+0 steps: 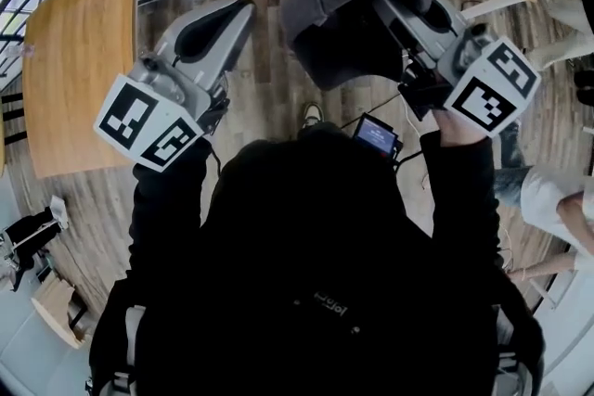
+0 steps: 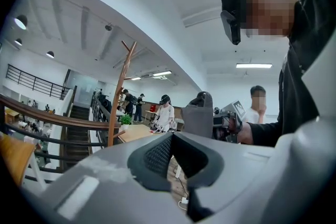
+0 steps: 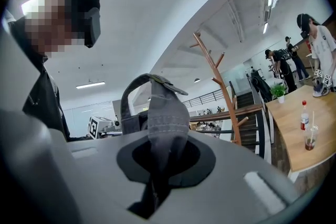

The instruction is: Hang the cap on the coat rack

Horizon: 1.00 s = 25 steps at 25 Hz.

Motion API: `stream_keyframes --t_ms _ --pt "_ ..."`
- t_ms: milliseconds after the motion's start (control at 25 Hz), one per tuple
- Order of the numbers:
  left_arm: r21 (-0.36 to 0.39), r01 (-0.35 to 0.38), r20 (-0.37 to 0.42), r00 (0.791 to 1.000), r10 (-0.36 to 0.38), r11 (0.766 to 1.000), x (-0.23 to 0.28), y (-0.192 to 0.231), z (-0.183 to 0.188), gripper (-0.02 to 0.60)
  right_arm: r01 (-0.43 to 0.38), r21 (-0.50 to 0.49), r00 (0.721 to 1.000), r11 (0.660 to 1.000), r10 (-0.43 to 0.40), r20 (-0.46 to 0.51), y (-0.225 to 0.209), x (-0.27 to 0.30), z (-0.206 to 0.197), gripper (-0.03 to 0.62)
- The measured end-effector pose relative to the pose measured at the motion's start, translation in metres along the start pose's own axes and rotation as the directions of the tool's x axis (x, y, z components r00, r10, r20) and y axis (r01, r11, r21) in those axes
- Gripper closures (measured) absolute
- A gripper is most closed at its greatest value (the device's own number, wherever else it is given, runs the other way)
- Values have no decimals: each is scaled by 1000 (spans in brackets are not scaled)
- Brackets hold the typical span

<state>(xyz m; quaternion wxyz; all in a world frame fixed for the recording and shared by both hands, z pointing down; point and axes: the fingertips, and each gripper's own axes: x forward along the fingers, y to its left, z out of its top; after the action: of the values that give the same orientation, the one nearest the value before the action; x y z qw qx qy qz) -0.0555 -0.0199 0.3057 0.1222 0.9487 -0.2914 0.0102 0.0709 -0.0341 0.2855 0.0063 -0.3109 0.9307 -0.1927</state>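
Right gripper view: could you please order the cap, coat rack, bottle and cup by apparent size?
1. cap, largest, though it sits right at the camera.
2. coat rack.
3. bottle and cup: they look about alike, so unranked.

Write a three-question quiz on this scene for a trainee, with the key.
1. Multiple choice: of the left gripper and the right gripper, which grips the grey cap? A) left B) right C) both
2. Fill in: in the right gripper view, the wooden coat rack stands to the cap's ____ (left or right).
3. True or false: the cap already hangs on the coat rack.
Key: 1 B, its jaws are shut on the cap. 2 right. 3 false.
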Motion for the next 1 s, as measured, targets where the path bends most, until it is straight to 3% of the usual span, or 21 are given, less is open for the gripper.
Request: stream_keyframes --t_ms 480,720,1000 --pt "5 -24 -6 1000 25 1000 -8 1 18 580 -25 23 999 999 24 37 10 5 15 569" --pt "-24 -38 -22 999 37 999 12 -3 -6 580 -17 32 1000 999 17 21 0 -9 -1 569" --pt "23 -20 9 1000 20 1000 19 11 13 580 17 -35 1000 999 -18 -12 2 1 1 570"
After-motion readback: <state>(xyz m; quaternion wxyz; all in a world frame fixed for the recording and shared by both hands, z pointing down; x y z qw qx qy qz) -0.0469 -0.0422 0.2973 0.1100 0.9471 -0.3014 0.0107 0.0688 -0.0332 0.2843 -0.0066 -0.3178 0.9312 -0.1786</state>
